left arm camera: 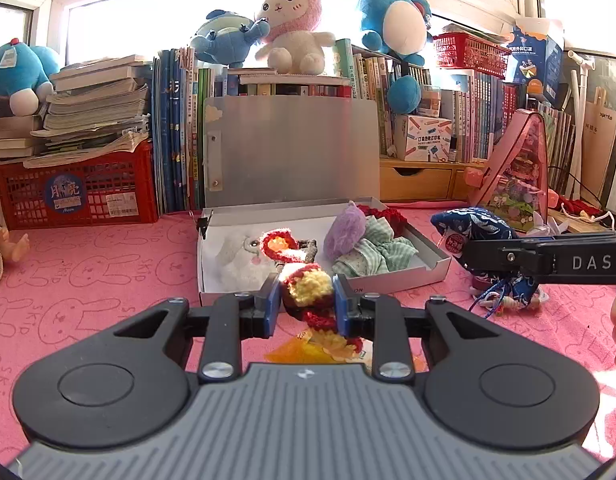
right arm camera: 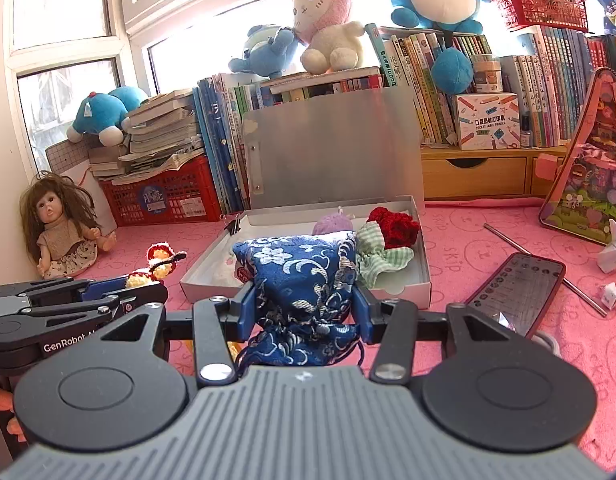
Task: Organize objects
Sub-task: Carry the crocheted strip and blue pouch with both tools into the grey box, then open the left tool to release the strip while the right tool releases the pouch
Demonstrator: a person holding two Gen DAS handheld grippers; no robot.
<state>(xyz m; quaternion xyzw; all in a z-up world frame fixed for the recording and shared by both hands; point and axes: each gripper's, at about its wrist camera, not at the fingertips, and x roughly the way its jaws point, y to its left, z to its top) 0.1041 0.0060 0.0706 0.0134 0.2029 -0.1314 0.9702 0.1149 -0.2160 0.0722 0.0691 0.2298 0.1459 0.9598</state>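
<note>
Crochet toy [left arm camera: 308, 292], blue pouch [right arm camera: 303, 280] — both gripped

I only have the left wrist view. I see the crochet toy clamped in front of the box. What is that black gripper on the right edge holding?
Observer: The right gripper is shut on a blue brocade drawstring pouch.
Operator: Anything on the mat to its right?
Observer: A phone lies face up beside the open box, with a metal straw just beyond it.
Operator: And far left?
Observer: A long-haired doll sits against the wall.
</note>
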